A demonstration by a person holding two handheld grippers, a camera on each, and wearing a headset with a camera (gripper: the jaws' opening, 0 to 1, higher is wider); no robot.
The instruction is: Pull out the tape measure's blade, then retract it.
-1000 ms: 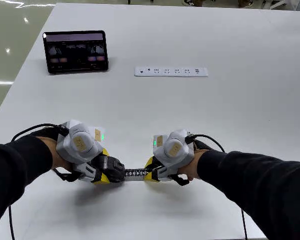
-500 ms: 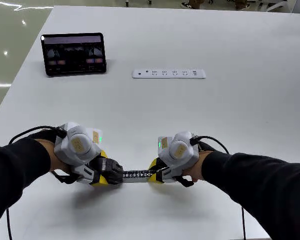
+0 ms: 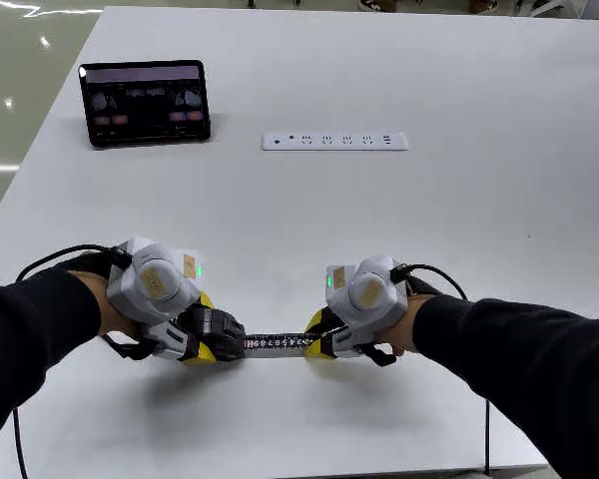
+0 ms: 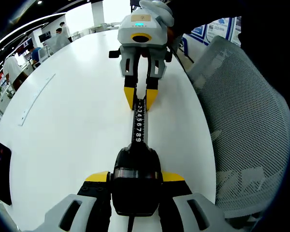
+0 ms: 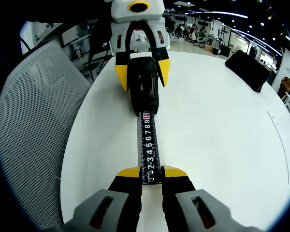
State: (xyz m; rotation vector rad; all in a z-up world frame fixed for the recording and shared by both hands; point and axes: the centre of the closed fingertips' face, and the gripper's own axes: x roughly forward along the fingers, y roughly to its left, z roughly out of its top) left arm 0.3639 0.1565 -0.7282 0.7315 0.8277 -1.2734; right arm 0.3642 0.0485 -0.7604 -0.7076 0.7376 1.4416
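The white table [image 3: 379, 230] takes up nearly the whole head view. A dark tablet [image 3: 144, 102] stands at its upper left and a white power strip [image 3: 334, 142] lies near the upper centre, both well apart from the work. A grey mesh chair [image 4: 241, 121] fills the right side of the left gripper view.

Low in the head view, the left gripper [image 3: 206, 331] has its yellow-tipped jaws closed around the black tape measure case [image 4: 136, 169], one jaw on each flank, and holds it just above the table. The right gripper [image 5: 152, 174] faces it from lower centre-right. Its jaws are drawn almost together and pinch the free end of the blade [image 5: 149, 140].

Compared with a second ago, the two grippers stand farther apart and a longer run of numbered blade shows between them (the digits now read up to nine in both gripper views). The strip runs straight and taut from case to tip. My judgement is that the pull-out is under way but only a short length is out, and the retraction has not begun.
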